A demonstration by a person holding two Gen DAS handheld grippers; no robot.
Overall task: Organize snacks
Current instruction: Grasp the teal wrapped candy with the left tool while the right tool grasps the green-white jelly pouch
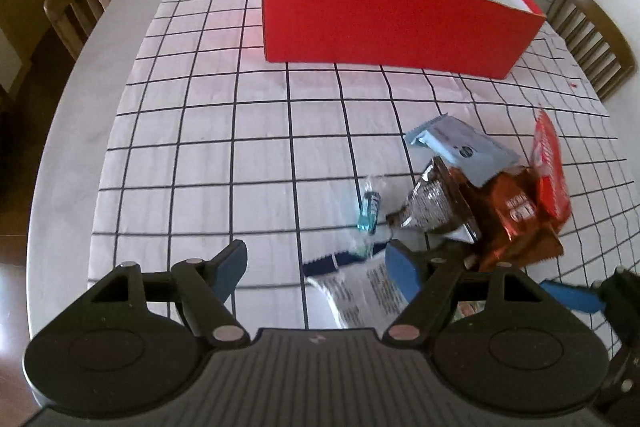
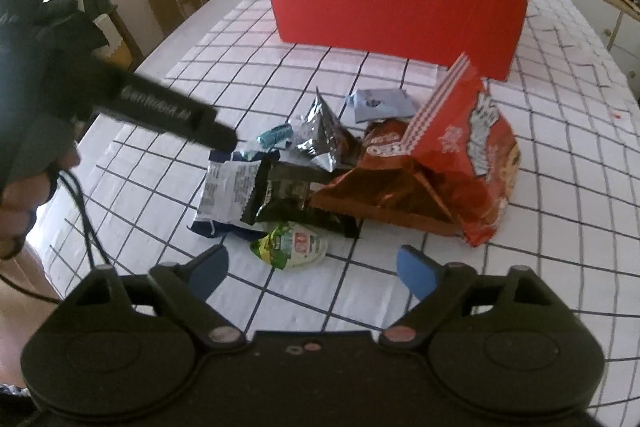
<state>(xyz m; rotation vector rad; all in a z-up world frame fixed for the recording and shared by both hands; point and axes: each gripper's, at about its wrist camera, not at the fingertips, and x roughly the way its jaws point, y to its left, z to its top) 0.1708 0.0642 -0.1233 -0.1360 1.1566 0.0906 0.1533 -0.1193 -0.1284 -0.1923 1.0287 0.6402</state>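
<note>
We've got both grippers, left (image 1: 316,267) and right (image 2: 312,267), wide open over the snack pile (image 2: 360,163); red box (image 2: 396,23) sits toward the table's far edge.

A white cloth (image 2: 540,187) ruled with a dark grid is seen ahead of the gripper. Beyond it a red box (image 2: 396,15) with a grey interior is shown; red, copper, silver, black and pale-blue packets (image 2: 460,155) are heaped between.
</note>
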